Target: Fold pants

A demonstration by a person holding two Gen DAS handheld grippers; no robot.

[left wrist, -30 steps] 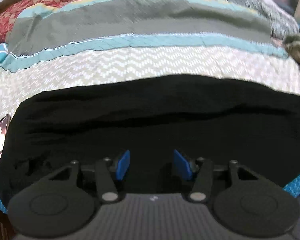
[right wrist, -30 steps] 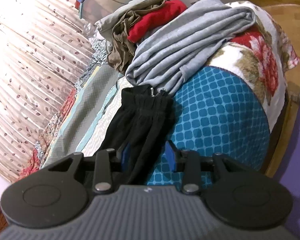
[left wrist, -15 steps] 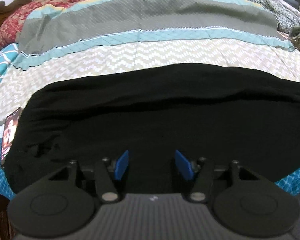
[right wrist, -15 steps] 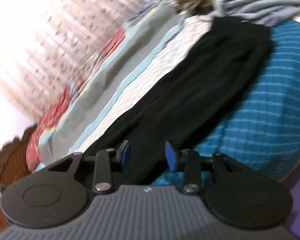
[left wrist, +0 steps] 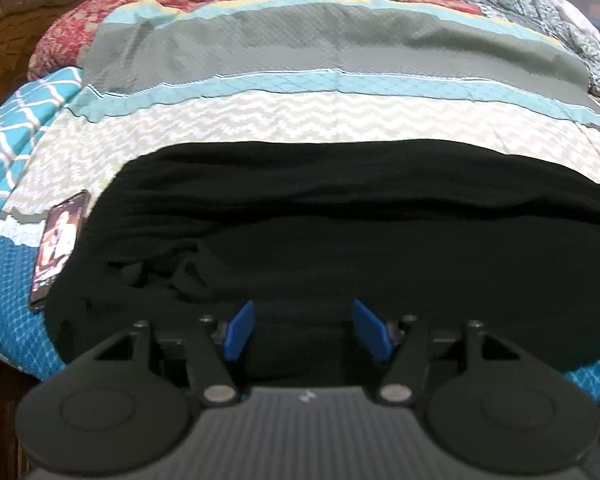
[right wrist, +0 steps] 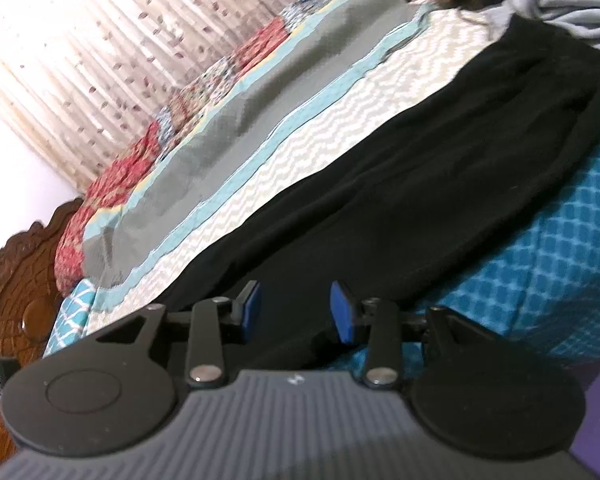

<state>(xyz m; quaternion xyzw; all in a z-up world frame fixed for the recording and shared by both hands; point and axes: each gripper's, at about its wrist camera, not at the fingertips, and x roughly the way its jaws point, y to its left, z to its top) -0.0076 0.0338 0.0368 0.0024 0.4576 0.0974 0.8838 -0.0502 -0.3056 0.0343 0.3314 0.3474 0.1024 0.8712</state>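
Two tongs, left [left wrist: 308,330] and right [right wrist: 296,312], jaws apart and gripping nothing, poised over pants [left wrist: 340,232] lying lengthwise along the bed [left wrist: 300,120] edge, likely readying to pinch for folding.

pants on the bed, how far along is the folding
Done: the black pants lie lengthwise along the quilt, seemingly doubled leg on leg, beside a phone. In hand: nothing; the left gripper and right gripper hover open at the near edge. Left: the crosswise folds, and smoothing the bunched end.
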